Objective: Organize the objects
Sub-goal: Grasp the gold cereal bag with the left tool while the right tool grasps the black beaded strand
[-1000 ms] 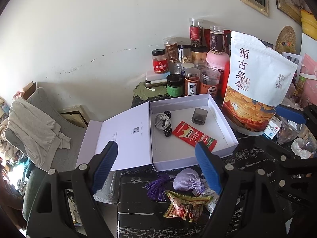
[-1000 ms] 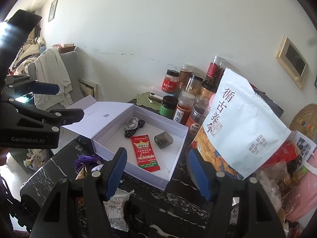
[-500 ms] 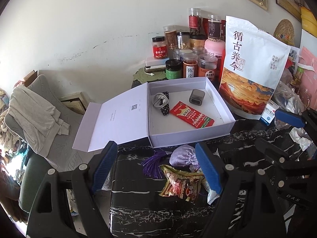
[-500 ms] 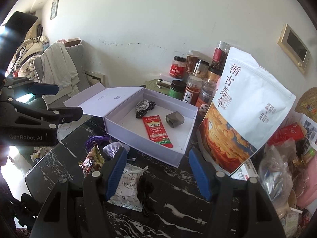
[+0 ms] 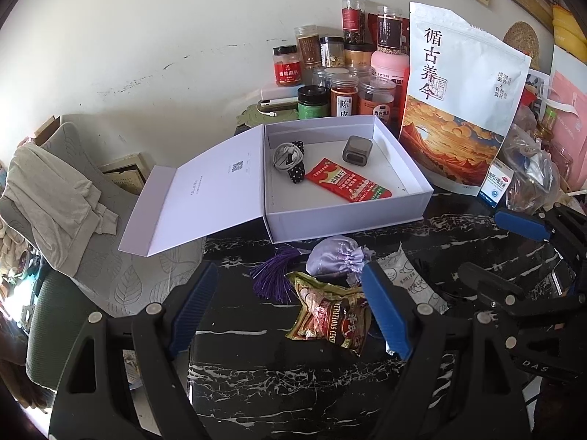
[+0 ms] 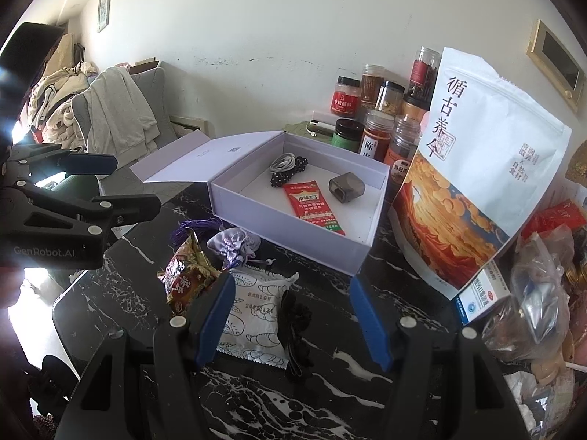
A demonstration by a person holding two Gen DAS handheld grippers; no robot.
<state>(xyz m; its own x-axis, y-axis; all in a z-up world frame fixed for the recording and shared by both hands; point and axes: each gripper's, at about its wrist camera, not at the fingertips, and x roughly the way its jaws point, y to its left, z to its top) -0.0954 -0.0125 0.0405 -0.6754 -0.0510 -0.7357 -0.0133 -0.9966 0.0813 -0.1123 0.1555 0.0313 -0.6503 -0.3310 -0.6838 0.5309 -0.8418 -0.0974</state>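
Hovering over the black marble-veined bench (image 5: 279,374), the left tool (image 5: 290,308) has its blue-padded jaws spread wide with nothing gripped; below them lie a crinkled red-and-gold snack packet (image 5: 330,319), a lilac satin drawstring pouch (image 5: 335,260) and a purple tassel (image 5: 273,278), all loose on the bench just in front of the white cardboard box (image 5: 348,212); the right tool (image 6: 290,315) is likewise spread and empty, above a white printed sachet (image 6: 256,315) and a small black object (image 6: 297,319) beside it that is too dark to make out; the box sits open with its lid (image 5: 198,198) folded out flat to the side, and inside it rest a coiled white cable (image 5: 286,154) on a black dotted strap (image 5: 297,172), a flat red sachet (image 5: 348,185) and a small grey rounded case (image 5: 356,150), each apart from the others; behind the box stand a cluster of clear spice jars (image 5: 345,88), and beside it a tall white printed pouch (image 5: 458,110).
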